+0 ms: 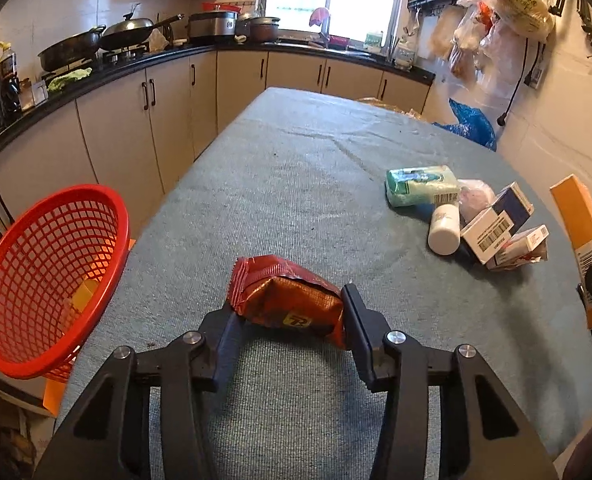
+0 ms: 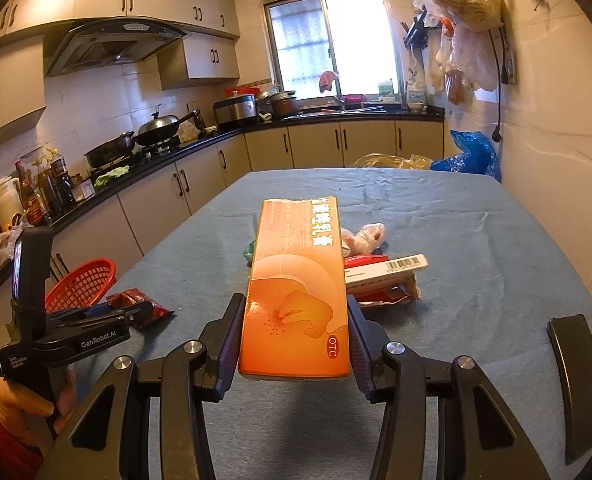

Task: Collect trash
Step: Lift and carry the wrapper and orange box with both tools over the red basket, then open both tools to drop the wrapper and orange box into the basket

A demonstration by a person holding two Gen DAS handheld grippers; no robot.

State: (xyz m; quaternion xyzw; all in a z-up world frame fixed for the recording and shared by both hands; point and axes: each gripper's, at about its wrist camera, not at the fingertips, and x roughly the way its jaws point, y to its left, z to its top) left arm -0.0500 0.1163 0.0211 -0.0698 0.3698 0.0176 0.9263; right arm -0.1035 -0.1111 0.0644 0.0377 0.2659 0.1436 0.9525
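Observation:
A crumpled red snack wrapper (image 1: 288,300) lies on the grey-green tablecloth (image 1: 296,180) between the fingers of my left gripper (image 1: 288,314), and both pads press against its ends. The right wrist view shows that gripper (image 2: 138,312) low at the left with the wrapper (image 2: 152,308) at its tips. My right gripper (image 2: 296,332) is shut on a long orange medicine box (image 2: 298,280), held above the table and pointing away from me. A red mesh basket (image 1: 52,280) sits off the table's left edge with a yellow scrap (image 1: 82,294) inside.
A pile sits at the table's right: a green pack (image 1: 420,184), a white bottle (image 1: 444,232), small cartons (image 1: 496,224) and crumpled plastic (image 1: 476,196). Kitchen counters with pans (image 1: 96,40) run along the left and back. Bags (image 1: 516,0) hang on the right wall.

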